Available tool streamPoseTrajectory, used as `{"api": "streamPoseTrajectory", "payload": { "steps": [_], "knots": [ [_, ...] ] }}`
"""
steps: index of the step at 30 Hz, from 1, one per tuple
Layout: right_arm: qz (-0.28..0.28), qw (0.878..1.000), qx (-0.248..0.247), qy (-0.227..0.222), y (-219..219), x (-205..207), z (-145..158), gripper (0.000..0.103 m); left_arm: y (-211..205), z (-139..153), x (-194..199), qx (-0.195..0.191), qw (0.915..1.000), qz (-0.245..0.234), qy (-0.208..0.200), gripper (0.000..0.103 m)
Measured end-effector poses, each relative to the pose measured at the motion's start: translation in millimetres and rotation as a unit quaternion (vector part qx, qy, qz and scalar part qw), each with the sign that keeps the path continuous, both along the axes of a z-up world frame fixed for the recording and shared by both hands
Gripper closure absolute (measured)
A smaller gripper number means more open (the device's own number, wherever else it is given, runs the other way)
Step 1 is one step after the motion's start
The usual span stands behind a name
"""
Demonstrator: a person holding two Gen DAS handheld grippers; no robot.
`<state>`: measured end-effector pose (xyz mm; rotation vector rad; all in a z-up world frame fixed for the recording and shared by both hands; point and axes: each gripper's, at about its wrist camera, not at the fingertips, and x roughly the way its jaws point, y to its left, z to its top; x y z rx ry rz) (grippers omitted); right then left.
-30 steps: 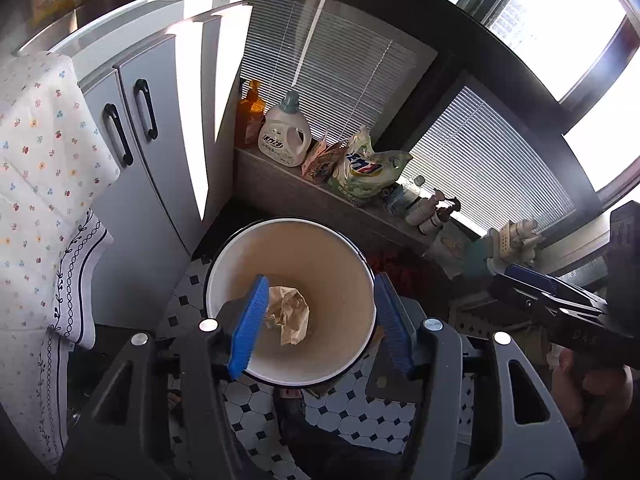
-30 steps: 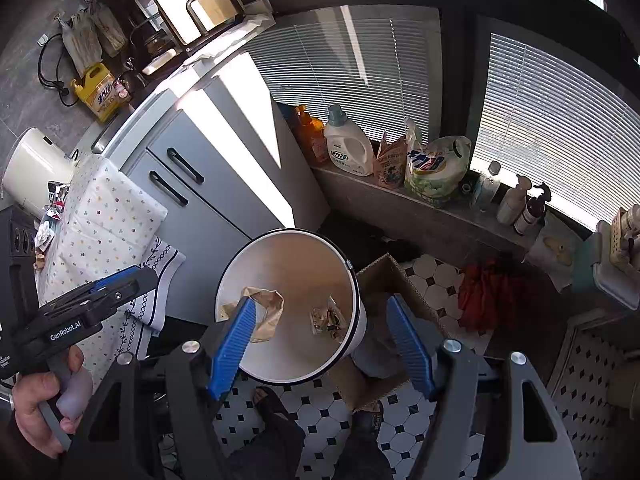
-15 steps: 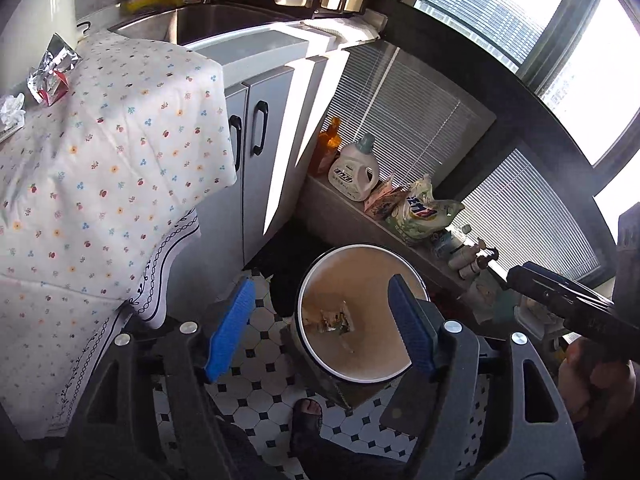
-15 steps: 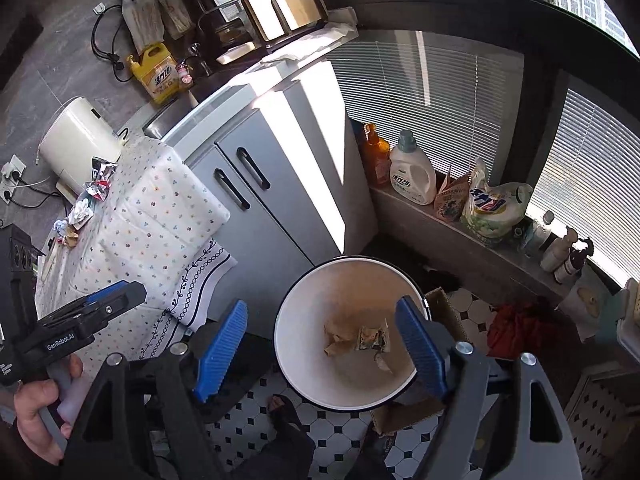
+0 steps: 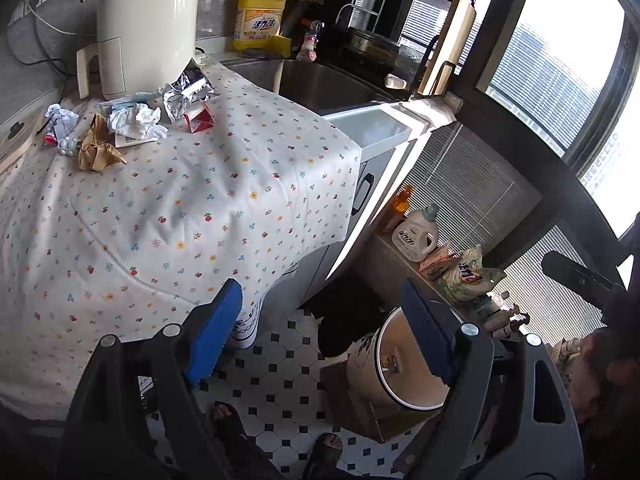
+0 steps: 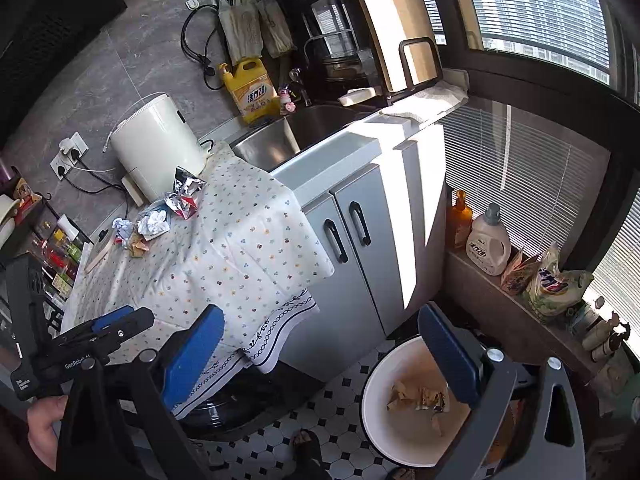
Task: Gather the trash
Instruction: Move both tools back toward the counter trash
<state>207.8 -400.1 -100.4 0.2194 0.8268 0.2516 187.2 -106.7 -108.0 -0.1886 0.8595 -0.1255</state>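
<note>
Opening wide and holding nothing, left gripper (image 5: 320, 332) and right gripper (image 6: 328, 356) hang beside the trash bucket (image 6: 376, 432).

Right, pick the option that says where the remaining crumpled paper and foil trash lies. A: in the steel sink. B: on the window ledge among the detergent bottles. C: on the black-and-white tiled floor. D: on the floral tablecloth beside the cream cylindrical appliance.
D: the crumpled white paper, brown paper and silver foil wrapper sit on the floral tablecloth next to the cream cylindrical appliance.
</note>
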Motion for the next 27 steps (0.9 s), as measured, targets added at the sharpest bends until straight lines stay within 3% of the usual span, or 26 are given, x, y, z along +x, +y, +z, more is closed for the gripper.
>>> {"api": "streamPoseTrajectory", "payload": {
  "steps": [19,27],
  "knots": [
    [0.036,0.996,-0.024,-0.077,130,41,34,0.007,154,39,12,-0.004,0.9936,0.099,-0.054,0.018],
    [0.079,0.995,-0.02,-0.055,185,68,31,0.007,224,31,32,-0.022,0.99,0.128,-0.055,0.033]
  ]
}}
